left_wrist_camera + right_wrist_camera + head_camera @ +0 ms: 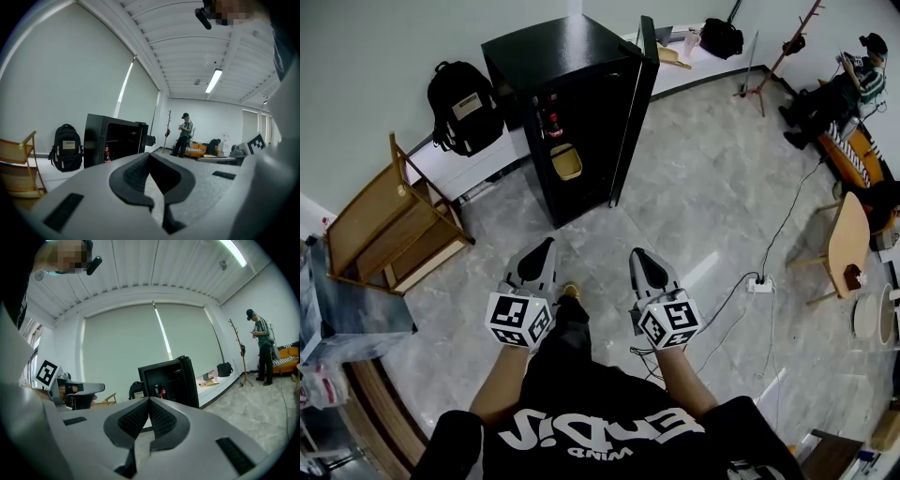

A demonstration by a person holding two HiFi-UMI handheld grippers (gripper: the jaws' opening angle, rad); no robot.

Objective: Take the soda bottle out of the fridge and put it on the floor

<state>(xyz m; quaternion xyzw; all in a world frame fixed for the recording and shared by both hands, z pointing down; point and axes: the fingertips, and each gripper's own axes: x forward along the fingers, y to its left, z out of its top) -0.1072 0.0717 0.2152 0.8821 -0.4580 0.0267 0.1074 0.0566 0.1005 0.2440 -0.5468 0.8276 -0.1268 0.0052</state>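
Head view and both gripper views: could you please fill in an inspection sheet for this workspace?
Surface: glossy grey tiled floor.
Job's things: black fridge, door open; soda bottle upright on a shelf inside.
Clutter: backpack against the wall; wooden chair left of the fridge.
Grippers: left tool and right tool both shut, empty, short of the fridge.
Cables: power strip and cable on the floor at right.
Surroundings: person near a coat stand.
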